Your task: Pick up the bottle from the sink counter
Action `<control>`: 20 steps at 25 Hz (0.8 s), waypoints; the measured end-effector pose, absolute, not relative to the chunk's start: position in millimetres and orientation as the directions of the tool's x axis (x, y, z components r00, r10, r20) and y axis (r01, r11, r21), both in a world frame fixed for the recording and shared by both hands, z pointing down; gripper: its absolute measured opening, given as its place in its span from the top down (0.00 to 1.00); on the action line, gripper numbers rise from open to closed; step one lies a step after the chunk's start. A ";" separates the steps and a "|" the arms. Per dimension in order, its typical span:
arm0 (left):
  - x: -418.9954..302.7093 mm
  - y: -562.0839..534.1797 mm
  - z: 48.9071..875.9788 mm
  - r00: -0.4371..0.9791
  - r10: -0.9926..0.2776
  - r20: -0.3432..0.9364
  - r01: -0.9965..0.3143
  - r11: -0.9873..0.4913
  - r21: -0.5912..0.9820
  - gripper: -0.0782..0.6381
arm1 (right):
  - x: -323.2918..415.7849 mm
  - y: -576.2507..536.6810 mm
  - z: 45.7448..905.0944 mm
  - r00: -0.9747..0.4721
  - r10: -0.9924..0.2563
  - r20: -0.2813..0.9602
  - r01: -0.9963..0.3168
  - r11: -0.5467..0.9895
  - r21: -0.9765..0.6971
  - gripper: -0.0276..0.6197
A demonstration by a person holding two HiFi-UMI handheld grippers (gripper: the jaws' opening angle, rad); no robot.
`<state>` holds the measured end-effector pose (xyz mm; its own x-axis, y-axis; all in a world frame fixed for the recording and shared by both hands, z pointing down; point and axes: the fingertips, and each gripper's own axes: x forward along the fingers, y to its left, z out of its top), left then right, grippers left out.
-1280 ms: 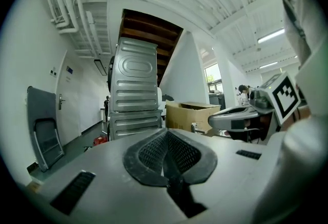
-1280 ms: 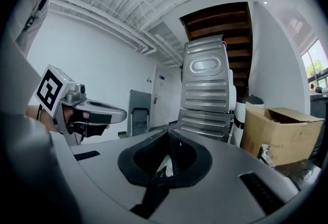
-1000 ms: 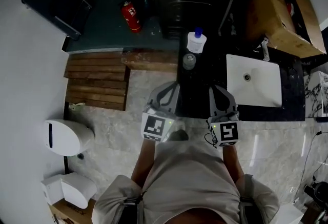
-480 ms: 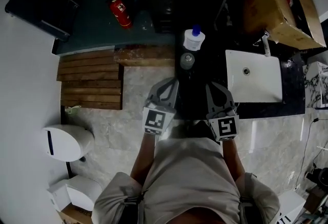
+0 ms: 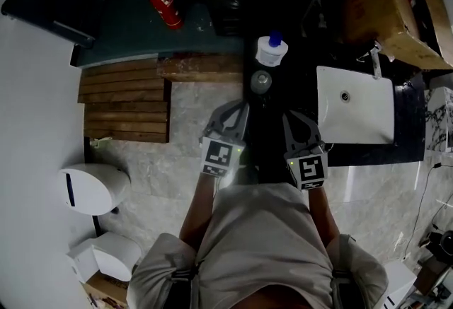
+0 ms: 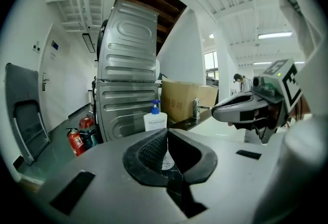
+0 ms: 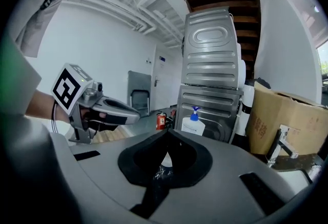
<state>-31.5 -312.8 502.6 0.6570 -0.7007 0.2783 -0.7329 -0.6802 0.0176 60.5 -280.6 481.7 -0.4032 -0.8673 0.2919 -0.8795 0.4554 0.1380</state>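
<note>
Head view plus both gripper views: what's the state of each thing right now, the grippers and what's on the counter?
Left gripper: shut, empty.
Right gripper: shut, empty.
Small clear bottle: upright on the dark counter, untouched, ahead of both grippers.
Pump bottle: upright beyond the small one, blue pump on.
Sink: basin empty, no water running that I can see.
Fire extinguisher: standing on the floor.

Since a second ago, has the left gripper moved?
Yes. The left gripper has moved up the head view, closer to the clear bottle on the sink counter.
</note>
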 end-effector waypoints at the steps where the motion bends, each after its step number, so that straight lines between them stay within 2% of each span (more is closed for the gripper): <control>1: -30.3 -315.1 505.0 0.657 -0.699 0.283 -0.733 -0.680 0.021 0.89 | 60.9 -283.6 485.1 -0.407 -0.864 0.298 -0.877 0.460 0.136 0.96; 18: -10.2 -340.7 554.4 0.645 -0.662 0.381 -0.736 -0.673 0.074 0.89 | 64.3 -315.6 527.7 -0.475 -0.791 0.386 -0.839 0.540 0.072 0.96; 20: -8.0 -343.2 560.8 0.643 -0.656 0.397 -0.734 -0.675 0.073 0.84 | 63.9 -316.8 531.9 -0.481 -0.784 0.392 -0.836 0.546 0.065 0.96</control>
<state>-8.0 -343.2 560.8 0.6426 -0.6556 0.3965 -0.7341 -0.6751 0.0733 63.9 -316.8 531.9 -0.4813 -0.7838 0.3924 -0.8356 0.5455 0.0648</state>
